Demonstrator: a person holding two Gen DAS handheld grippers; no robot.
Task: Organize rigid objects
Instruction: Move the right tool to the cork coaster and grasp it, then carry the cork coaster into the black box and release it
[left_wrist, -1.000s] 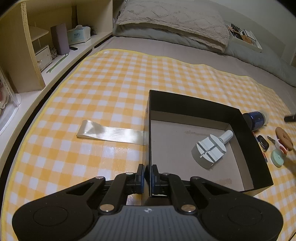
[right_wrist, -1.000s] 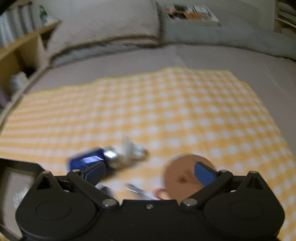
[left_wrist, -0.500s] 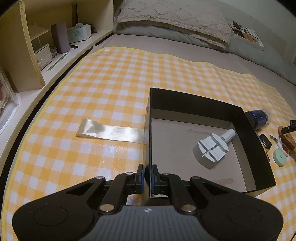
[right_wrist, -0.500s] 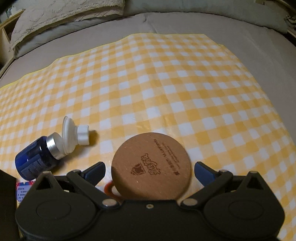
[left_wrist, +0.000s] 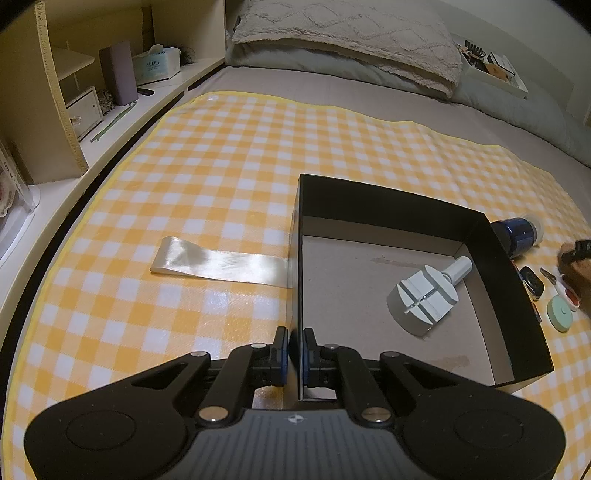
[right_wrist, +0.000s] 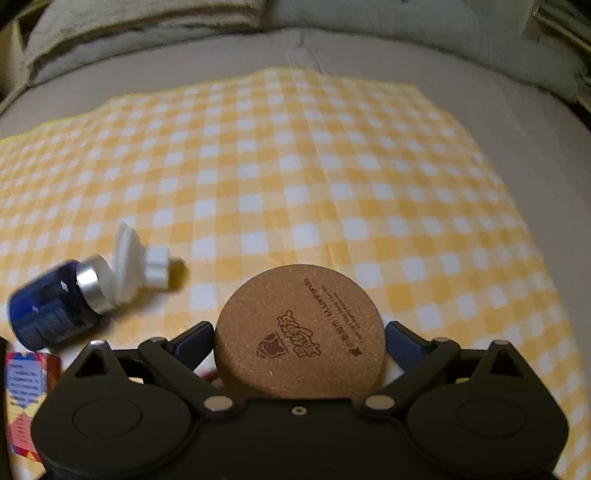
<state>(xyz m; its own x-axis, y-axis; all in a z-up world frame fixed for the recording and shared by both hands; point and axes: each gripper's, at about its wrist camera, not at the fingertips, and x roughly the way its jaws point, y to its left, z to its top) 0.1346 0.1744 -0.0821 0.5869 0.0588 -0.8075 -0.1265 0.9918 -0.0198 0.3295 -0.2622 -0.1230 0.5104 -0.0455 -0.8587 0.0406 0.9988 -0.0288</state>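
Closing in from the spread stance of half a second ago, the right hand-held gripper (right_wrist: 300, 341) now clamps the round cork coaster (right_wrist: 300, 334) between its blue-padded fingers (right_wrist: 404, 341), one pad on each side of the disc's edge; the printed face points up. Beside it on the yellow checked cloth (right_wrist: 295, 177) a blue bottle (right_wrist: 55, 302) with a white cap lies on its side, and a small patterned carton (right_wrist: 26, 391) sits just nearer the camera.

Left hand-held gripper (left_wrist: 293, 354): unchanged, pinched shut on the near-left wall of the black open box (left_wrist: 391, 206). Inside the box, a grey watch-link tool (left_wrist: 424, 299) rests on the cardboard floor toward the right wall. A pale satin ribbon (left_wrist: 218, 262) runs flat on the cloth from the box's left wall. Right of the box, outside it, lie a mint-green disc (left_wrist: 560, 309) and a small dark key fob (left_wrist: 532, 282).
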